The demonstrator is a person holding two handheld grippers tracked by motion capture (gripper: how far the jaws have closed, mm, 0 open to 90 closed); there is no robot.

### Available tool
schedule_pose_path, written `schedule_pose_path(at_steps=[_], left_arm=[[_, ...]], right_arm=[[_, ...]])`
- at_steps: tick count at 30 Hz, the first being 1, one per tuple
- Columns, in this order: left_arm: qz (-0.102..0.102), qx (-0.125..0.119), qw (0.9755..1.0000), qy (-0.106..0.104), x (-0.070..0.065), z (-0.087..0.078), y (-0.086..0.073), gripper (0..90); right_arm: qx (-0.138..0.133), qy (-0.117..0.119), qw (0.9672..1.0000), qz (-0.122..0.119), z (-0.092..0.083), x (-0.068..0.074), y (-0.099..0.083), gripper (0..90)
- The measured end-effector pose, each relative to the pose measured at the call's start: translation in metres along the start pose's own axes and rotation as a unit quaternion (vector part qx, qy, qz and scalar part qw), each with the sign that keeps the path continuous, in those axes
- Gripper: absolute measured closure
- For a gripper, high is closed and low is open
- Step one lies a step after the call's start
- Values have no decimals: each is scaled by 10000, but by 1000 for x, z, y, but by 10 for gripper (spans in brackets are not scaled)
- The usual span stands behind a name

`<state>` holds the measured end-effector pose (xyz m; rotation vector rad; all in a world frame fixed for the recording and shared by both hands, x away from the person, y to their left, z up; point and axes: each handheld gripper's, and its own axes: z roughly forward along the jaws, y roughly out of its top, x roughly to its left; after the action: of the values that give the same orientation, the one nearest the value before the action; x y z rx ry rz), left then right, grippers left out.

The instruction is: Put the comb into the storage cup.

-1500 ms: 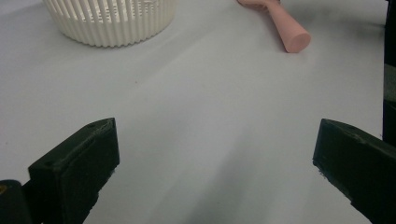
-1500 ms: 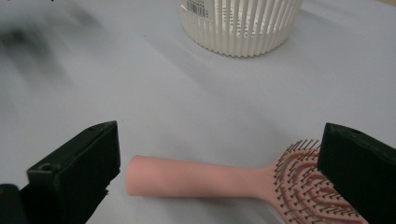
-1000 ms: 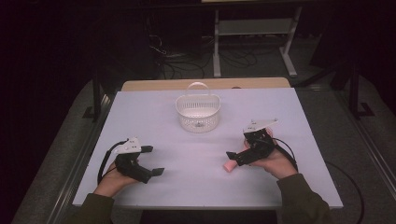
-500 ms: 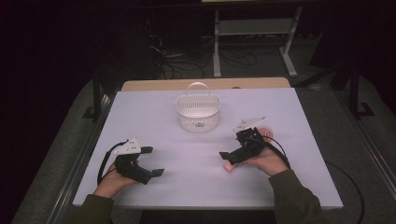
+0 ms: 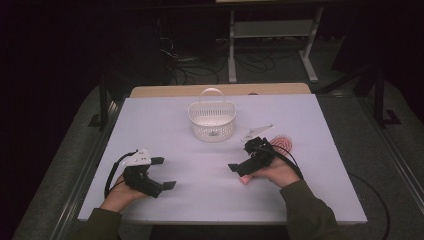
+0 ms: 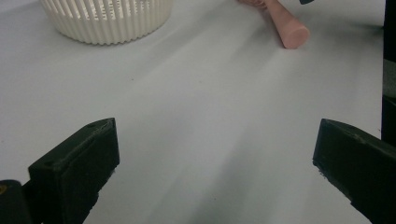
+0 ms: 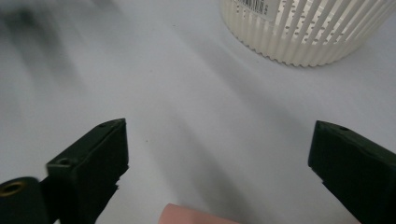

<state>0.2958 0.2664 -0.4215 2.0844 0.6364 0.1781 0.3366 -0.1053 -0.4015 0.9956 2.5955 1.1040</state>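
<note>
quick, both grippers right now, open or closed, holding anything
Left gripper: open, nothing between its jaws, resting over bare table.
Right gripper: open, jaws just closing a little around the end of the pink handle, not yet pressing it.

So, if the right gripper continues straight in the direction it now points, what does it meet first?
Probably bare table: the right gripper has open jaws with the pink handle end low between them, and the white basket stands ahead, off to one side. Depth is unclear.
</note>
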Motion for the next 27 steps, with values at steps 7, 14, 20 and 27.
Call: schedule_pose_path(at_steps=[7,14,20,27], left_arm=[[-12,3,10000,26,0,0,0,6],[-10,10,10000,17,1,0,0,6],[1,9,10000,-1,1,1,0,6],[8,11,10000,-27,0,2,0,5]], right_arm=[[89,107,9999,7,-1,1,-1,268],[113,158,9998,-80,-1,3,-2,500],[177,166,9997,54,-1,0,-3,761],[404,274,9988,77,2,0,-5,893]])
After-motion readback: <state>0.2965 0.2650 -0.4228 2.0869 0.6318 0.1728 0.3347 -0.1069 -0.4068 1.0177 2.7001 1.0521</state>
